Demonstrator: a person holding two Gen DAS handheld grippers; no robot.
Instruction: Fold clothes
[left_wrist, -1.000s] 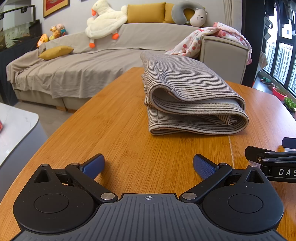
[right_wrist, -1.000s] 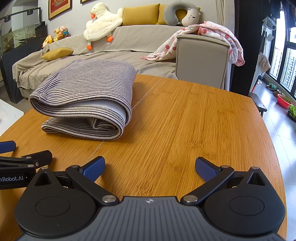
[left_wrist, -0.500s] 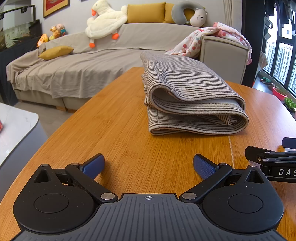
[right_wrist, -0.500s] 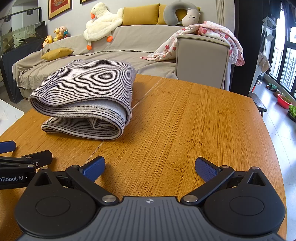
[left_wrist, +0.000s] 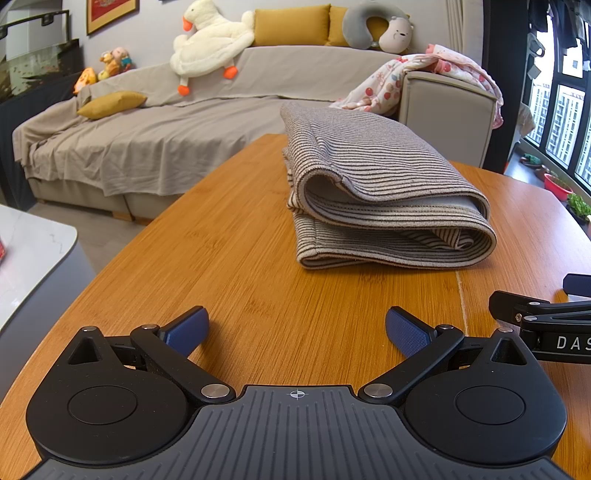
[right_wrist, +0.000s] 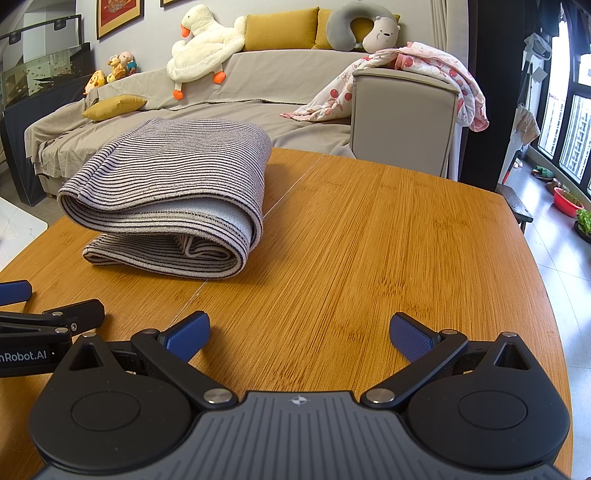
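Lying folded, striped garment (left_wrist: 384, 199) well beyond spread fingers (left_wrist: 186, 328).

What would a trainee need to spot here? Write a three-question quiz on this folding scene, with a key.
1. True or false: the striped garment lies folded on the wooden table.
2. Multiple choice: the left hand-held gripper is (A) shut on the garment, (B) open and holding nothing, (C) out of view.
3. Fill in: in the right wrist view, the garment lies ahead and to the ____ of the right hand-held gripper.

Key: 1 true; 2 B; 3 left.
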